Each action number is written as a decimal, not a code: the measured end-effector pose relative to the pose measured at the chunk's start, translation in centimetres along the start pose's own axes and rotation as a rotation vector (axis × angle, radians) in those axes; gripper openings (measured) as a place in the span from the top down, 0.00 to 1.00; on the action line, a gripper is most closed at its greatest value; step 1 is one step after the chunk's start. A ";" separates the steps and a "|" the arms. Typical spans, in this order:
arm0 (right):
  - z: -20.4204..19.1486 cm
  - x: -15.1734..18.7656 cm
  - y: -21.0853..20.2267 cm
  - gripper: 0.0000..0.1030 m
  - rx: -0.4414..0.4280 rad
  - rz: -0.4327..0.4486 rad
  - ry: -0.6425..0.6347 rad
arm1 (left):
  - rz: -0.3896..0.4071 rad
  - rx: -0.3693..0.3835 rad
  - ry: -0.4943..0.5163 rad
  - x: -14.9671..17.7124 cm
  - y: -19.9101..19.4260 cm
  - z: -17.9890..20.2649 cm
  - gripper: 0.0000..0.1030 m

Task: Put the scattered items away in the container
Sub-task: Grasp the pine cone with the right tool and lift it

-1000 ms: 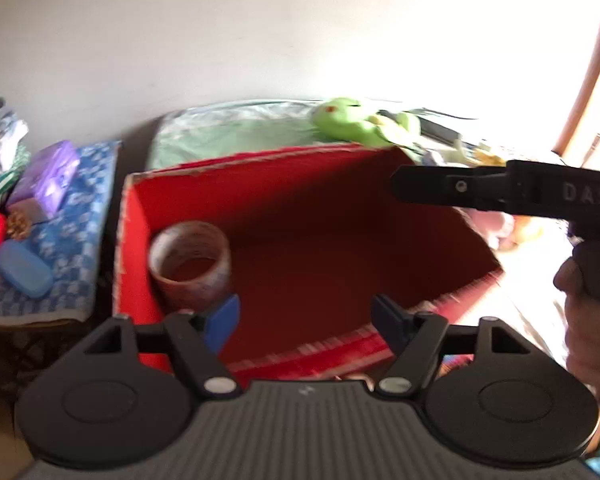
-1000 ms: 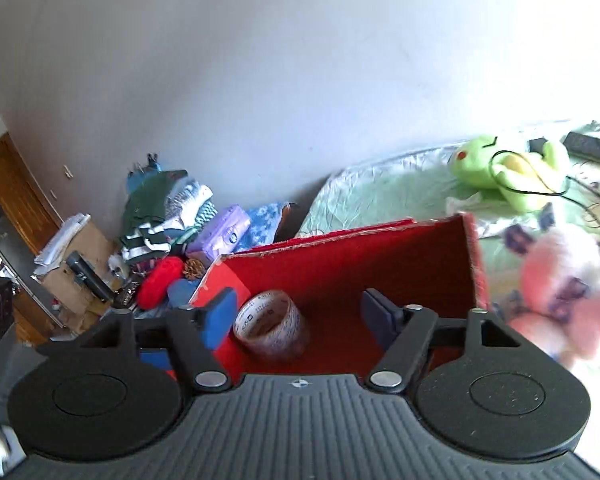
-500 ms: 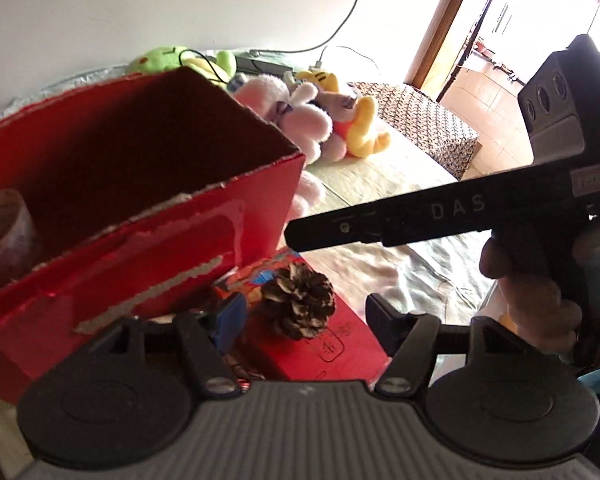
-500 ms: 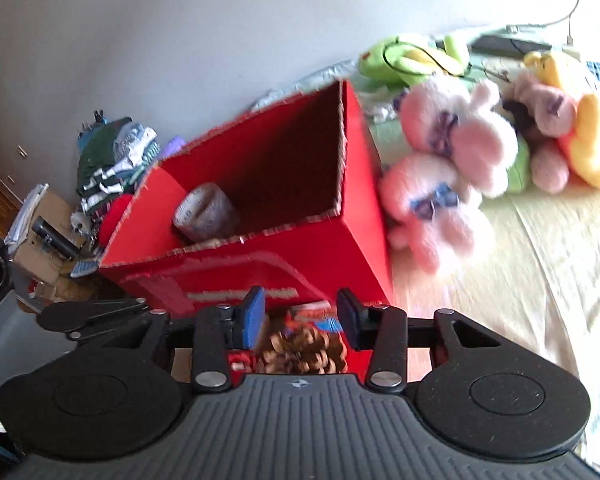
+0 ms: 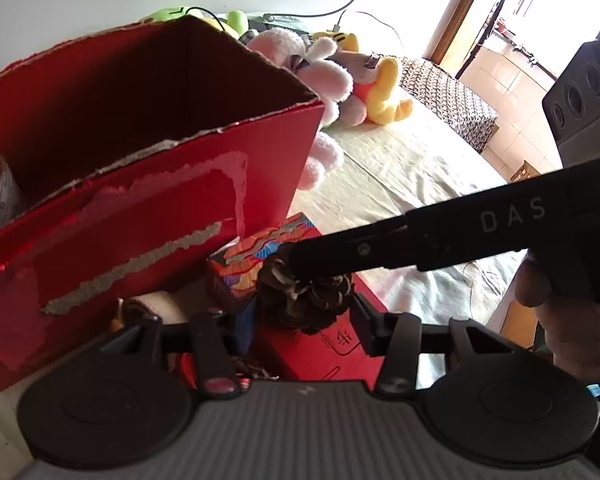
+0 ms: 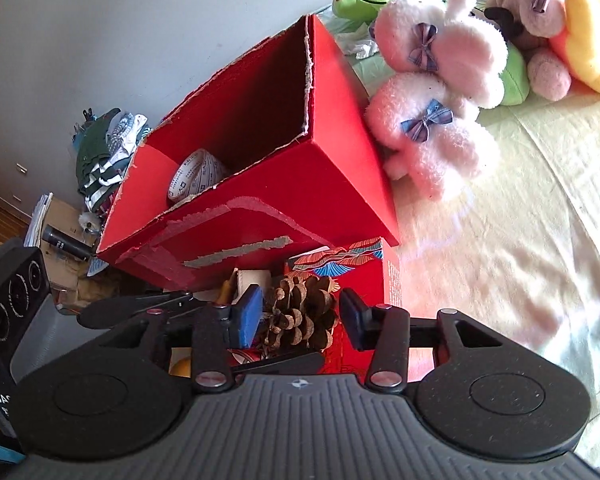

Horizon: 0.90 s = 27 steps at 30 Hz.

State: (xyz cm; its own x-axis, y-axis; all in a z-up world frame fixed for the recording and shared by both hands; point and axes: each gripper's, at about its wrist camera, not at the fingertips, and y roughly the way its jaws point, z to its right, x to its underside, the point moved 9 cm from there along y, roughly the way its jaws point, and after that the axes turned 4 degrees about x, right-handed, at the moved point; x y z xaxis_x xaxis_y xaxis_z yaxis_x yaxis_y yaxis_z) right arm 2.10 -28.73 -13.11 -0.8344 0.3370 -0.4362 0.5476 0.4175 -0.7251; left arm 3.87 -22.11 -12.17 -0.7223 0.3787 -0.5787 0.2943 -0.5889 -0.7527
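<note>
Brown and scaly, the pinecone [image 6: 302, 312] sits between the fingers of my right gripper [image 6: 302, 316], whose jaws are spread with a gap showing on each side of it, so nothing is clamped. It rests on a flat red packet [image 6: 384, 280] with a patterned small box [image 6: 340, 258] just beyond it. My left gripper [image 5: 300, 318] is also spread wide, its fingers flanking the same pinecone [image 5: 306, 300] from the other side without touching, and my right gripper's finger [image 5: 380, 246] crosses over the cone in that view. Ahead and to the left of both grippers stands the red box [image 6: 268, 200], open at the top, with a tape roll [image 6: 196, 176] inside against its left end. Another tape roll [image 5: 156, 306] lies by my left finger, outside the box. Pink plush toys [image 6: 436, 92] lie on the bed [image 6: 520, 208] to the right.
</note>
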 end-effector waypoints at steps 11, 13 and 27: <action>-0.7 -0.9 -1.9 0.56 -0.075 -0.005 0.007 | 0.071 -0.040 0.111 -2.0 -2.3 1.3 0.51; -1.5 -1.8 -3.3 0.56 -0.098 0.026 -0.013 | 0.125 -0.049 0.139 -3.1 -4.0 1.7 0.51; -10.1 -10.9 1.5 0.57 -0.283 0.044 -0.113 | 0.241 -0.260 0.004 -9.2 -10.3 -8.4 0.51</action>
State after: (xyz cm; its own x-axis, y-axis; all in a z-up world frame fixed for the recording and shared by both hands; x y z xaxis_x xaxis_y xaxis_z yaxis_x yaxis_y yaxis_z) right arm 12.62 -23.23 -4.02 -0.8026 0.2707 -0.5316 0.5657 0.6284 -0.5340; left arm 12.75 -13.50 -1.69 -0.6105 0.2536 -0.7503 0.6061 -0.4603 -0.6487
